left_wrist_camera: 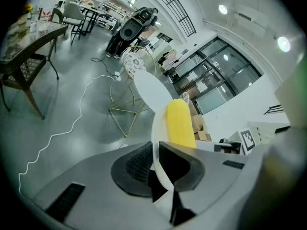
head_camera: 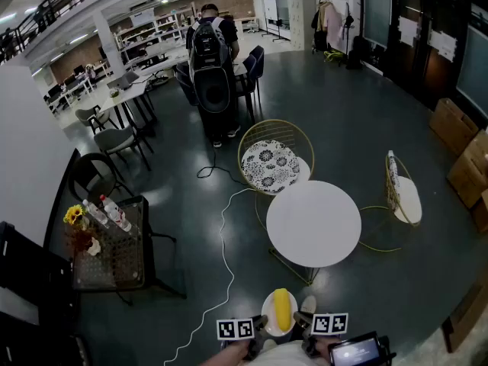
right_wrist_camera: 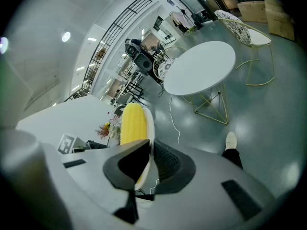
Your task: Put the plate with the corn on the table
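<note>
We're in a big open office with a glossy dark grey floor, where a round white table sits between two gold wire chairs. Off to the left we've got a dark-framed glass-topped side table with yellow flowers, a thin white cable snaking across the floor, and brown cardboard boxes on the right.

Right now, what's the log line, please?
left gripper: shut on plate | right gripper: shut on plate | corn: on plate | table: ahead, not reached
</note>
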{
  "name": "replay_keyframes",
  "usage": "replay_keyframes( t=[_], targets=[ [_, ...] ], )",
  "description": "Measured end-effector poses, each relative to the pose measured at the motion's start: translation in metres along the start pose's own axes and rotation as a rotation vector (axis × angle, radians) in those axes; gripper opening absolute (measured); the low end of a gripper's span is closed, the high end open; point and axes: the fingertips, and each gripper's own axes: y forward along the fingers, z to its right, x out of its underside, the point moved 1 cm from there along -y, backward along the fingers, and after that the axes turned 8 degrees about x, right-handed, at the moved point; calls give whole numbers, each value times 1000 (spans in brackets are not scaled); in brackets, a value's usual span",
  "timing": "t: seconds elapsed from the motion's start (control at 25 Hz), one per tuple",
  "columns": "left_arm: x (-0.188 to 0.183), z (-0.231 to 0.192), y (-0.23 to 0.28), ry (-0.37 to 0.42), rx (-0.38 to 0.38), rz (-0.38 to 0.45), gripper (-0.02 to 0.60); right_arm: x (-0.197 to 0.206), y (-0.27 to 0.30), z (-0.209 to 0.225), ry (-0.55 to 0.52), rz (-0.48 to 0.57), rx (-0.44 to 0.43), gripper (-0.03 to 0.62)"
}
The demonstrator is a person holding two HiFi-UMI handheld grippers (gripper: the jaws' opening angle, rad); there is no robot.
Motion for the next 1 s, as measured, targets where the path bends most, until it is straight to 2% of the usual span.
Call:
replay_keyframes(
  t=[0.16,0.32,0.48,1.0],
  targets=[
    [31,4,-30,-28,36,8,46,33,-18,-18,-25,-1,1,38],
    [44,8,-46,-29,48,13,46,49,-26,-26,-41,8,11,38],
    [45,18,-52,-2,75,20,41,53,-35,-29,-36,35,2,40],
    [42,24,-63,27,89,28,41,53,-41,-39,-31,71,-13,40]
  ],
)
